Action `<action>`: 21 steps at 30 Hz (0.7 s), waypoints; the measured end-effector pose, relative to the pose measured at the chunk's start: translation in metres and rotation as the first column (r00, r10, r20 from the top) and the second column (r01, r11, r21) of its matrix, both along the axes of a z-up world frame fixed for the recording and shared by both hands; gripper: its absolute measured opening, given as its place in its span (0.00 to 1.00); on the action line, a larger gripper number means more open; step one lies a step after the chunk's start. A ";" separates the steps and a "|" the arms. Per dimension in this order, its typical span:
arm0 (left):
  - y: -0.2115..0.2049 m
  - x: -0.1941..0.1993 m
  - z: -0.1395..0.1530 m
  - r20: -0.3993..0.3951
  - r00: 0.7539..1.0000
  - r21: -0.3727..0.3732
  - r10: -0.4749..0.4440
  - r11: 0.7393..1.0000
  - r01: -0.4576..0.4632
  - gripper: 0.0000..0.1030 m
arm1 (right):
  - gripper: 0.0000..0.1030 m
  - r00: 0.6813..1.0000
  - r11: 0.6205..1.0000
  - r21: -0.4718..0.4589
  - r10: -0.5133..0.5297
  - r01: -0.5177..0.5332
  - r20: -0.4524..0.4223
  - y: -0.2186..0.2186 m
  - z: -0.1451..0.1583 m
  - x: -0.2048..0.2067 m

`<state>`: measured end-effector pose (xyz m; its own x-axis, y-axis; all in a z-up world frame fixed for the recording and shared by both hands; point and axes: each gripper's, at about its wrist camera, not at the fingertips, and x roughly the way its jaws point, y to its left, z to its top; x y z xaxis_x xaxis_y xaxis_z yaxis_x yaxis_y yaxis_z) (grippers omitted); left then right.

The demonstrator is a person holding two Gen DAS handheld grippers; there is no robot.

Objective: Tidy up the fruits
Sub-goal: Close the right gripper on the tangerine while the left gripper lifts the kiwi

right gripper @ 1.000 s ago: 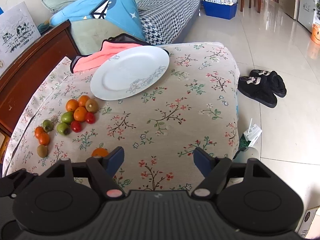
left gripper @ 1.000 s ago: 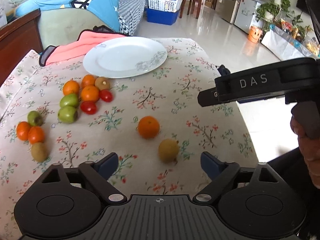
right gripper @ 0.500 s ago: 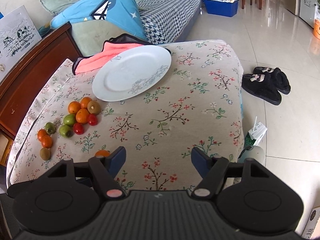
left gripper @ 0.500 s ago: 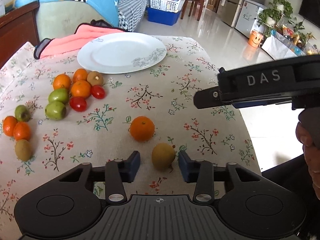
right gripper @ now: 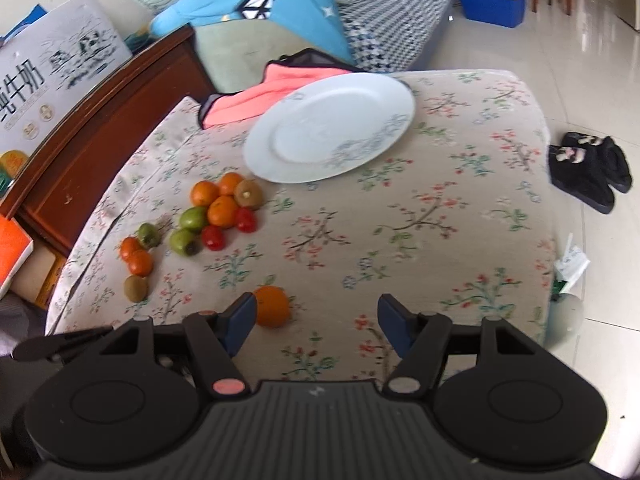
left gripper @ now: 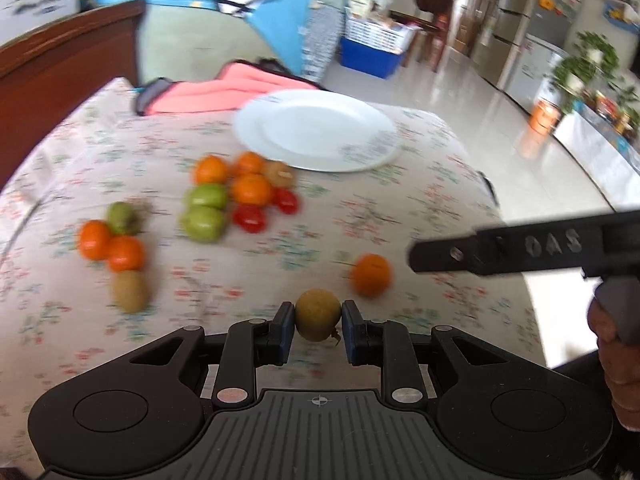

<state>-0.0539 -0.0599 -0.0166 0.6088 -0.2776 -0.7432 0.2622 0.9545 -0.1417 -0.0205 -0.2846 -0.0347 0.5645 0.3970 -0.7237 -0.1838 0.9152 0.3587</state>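
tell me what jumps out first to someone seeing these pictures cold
The left gripper in the foreground, shut on a brownish-yellow fruit, catches the eye first. Next comes the bright cluster of orange, green and red fruits on the floral cloth, just in front of the big empty white plate. One lone orange sits beside the open right gripper.

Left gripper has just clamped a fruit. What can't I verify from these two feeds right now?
- Held brown fruit: absent from right wrist view; whether it is off the tablecloth can't be told.
- Loose orange: partly hidden by right gripper finger.
- Fruit cluster: motion-blurred in left wrist view.
- Plate pattern: too small.
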 end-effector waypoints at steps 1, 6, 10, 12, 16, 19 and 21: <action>0.006 0.001 0.000 0.001 1.000 0.007 0.027 1.000 -0.027 0.22 | 0.64 1.000 1.000 0.000 0.012 -0.012 0.002 0.003 -0.001 0.000; 0.033 0.007 0.003 0.006 0.991 0.017 0.132 0.991 -0.132 0.22 | 0.59 0.997 0.997 -0.037 0.071 -0.071 0.012 0.026 -0.005 0.002; 0.047 0.011 0.005 0.010 0.984 0.010 0.180 0.984 -0.180 0.22 | 0.52 0.995 0.993 -0.062 0.098 -0.097 0.004 0.038 -0.010 0.005; 0.050 0.010 0.006 0.012 0.982 0.007 0.187 0.982 -0.187 0.22 | 0.49 0.994 0.992 -0.077 0.105 -0.105 0.001 0.042 -0.013 0.006; 0.049 0.010 0.007 0.014 0.983 0.005 0.185 0.983 -0.185 0.22 | 0.45 0.994 0.989 -0.093 0.113 -0.112 0.000 0.048 -0.017 0.007; 0.048 0.011 0.007 0.013 0.983 0.009 0.183 0.983 -0.183 0.22 | 0.42 0.993 0.987 -0.106 0.119 -0.118 0.005 0.052 -0.019 0.007; 0.048 0.011 0.008 0.011 0.983 0.009 0.184 0.983 -0.184 0.22 | 0.38 0.992 0.985 -0.123 0.123 -0.122 0.007 0.055 -0.021 0.007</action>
